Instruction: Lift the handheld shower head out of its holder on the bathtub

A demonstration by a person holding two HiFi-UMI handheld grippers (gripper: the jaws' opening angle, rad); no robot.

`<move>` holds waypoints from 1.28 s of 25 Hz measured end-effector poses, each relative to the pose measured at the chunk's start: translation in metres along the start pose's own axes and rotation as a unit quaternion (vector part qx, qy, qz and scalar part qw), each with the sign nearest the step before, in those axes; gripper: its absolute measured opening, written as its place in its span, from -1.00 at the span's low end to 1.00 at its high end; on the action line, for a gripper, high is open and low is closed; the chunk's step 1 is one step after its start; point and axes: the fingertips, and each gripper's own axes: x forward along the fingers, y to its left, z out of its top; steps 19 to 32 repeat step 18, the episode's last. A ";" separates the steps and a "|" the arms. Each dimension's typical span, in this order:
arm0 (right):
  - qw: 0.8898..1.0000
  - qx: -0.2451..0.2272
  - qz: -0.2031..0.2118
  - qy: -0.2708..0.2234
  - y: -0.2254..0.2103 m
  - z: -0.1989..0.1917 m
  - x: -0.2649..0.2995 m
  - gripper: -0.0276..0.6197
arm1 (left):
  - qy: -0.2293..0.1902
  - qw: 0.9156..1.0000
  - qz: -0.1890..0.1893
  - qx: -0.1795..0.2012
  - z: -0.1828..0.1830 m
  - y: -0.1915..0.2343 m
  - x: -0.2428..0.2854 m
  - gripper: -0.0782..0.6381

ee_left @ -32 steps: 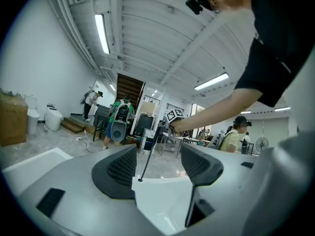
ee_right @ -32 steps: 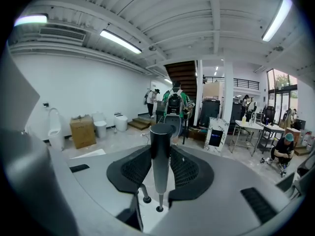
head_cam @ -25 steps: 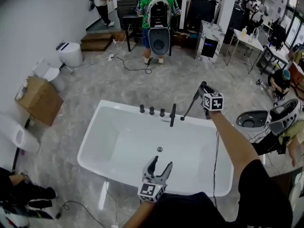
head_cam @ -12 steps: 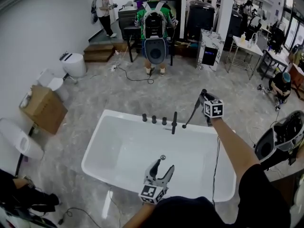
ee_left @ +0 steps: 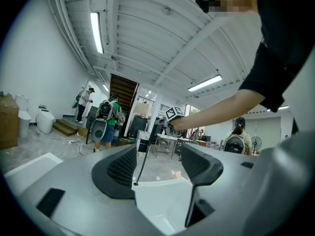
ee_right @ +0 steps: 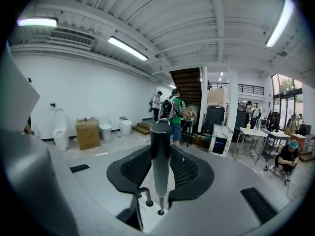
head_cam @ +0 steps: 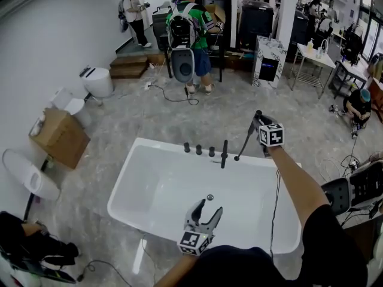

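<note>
My left gripper (head_cam: 201,211) hangs over the near rim of the bathtub (head_cam: 133,167) with its jaws spread and nothing between them. Everything that matters lies ahead of it across the basin, well apart, so it is the farther hand by a long way.

On the far rim, past the row of tap knobs (head_cam: 198,149) and the spout (head_cam: 224,153), the slim black shower head (head_cam: 248,135) leans up and to the right. Its thin lower end comes down to the holder (head_cam: 237,158) on the rim, and I cannot tell whether it has cleared it. Its upper end is clamped in my right gripper (ee_right: 160,161).

Seen from that gripper, the wand stands upright between the two pads and crosses my jaws squarely, with the holder below and slightly ahead of them. I judge the lift has to run along that long axis, up and back toward me, so the stem slides free and does not bind sideways.
</note>
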 end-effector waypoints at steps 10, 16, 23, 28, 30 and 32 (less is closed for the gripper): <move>1.000 -0.006 0.002 0.001 -0.006 -0.005 0.012 -0.57 | -0.010 0.999 0.028 -0.030 -0.002 0.017 -0.004 -0.05; 1.000 -0.005 0.007 0.003 -0.008 -0.004 0.016 -0.57 | -0.007 0.999 0.037 -0.023 0.003 0.019 -0.001 -0.05; 1.000 -0.005 0.008 0.004 -0.006 -0.002 0.016 -0.57 | -0.005 0.999 0.041 -0.023 0.007 0.021 -0.002 -0.05; 1.000 -0.005 0.008 0.004 -0.006 -0.002 0.016 -0.57 | -0.005 0.999 0.041 -0.023 0.007 0.021 -0.002 -0.05; 1.000 -0.005 0.008 0.004 -0.006 -0.002 0.016 -0.57 | -0.005 0.999 0.041 -0.023 0.007 0.021 -0.002 -0.05; 1.000 -0.005 0.008 0.004 -0.006 -0.002 0.016 -0.57 | -0.005 0.999 0.041 -0.023 0.007 0.021 -0.002 -0.05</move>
